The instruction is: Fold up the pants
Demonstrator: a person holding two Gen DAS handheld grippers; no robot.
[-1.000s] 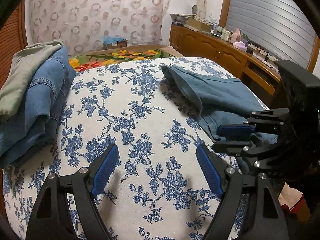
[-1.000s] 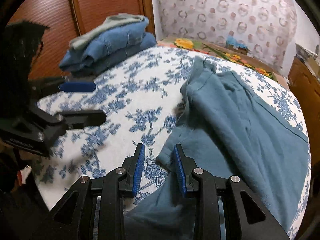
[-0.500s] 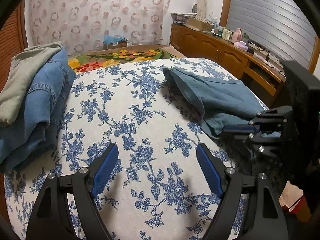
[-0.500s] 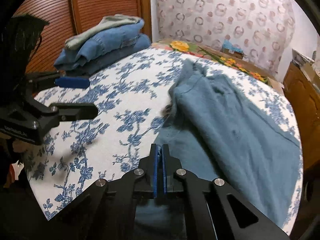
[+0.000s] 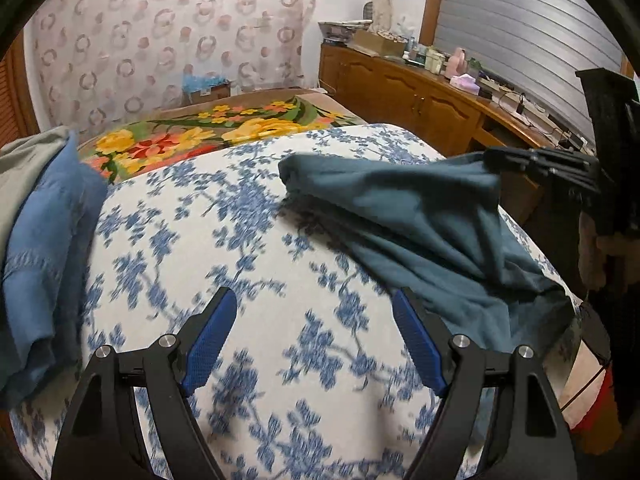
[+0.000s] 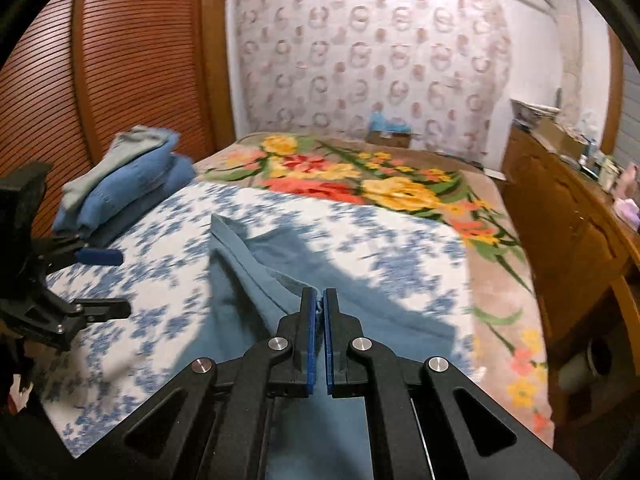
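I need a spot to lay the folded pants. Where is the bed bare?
Bare: the floral sheet between the stacked clothes and the teal pants, under the open left gripper. Crowded: the far side, where the right gripper pinches the pants, and the stack's corner.

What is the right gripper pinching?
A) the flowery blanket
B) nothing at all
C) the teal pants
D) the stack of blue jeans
C: the right gripper has its jaws shut on an edge of the teal pants, and the left wrist view shows that cloth lifted off the bedspread at the pinched end.
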